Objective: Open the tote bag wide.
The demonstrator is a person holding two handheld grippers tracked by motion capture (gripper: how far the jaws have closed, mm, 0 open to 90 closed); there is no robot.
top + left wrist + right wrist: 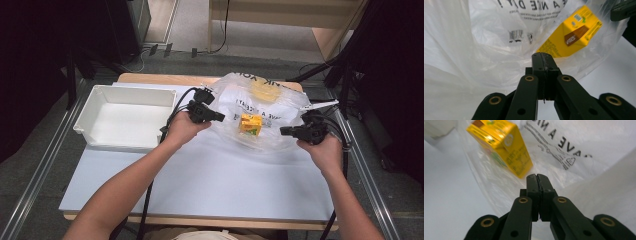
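table [210, 180], white top, wood edge showing at the near side

tray [95, 102], white, empty, on the table's left half, well apart from the bag

bag [280, 107]: clear thin plastic, black print on it, a barcode patch seen in the left gripper view [516, 35]. sits at the table's far right part, spread between the two grippers, its near edge drawn out toward the person. looks light, soft, limp, slippery; will sag and fold wherever it is not held, and the film could slide out of a loose pinch or tear if pulled hard. best taken at the rim on two opposite sides, as now, so the mouth stays wide

left gripper [220, 117], at the bag's left edge; in its own view [544, 58] jaws are pressed together with the film bunched right at the tips, so judged to be pinching the bag's edge

right gripper [284, 131], at the bag's right edge; own view [538, 180] shows jaws closed flat, film running up to the tips, judged pinching the bag too

carton [250, 123]: small yellow box with a brown patch and fine print, inside the bag near its middle, tilted on a corner. stiff, light to middling; its weight pulls the film down between the grips, and it may slide if one side dips
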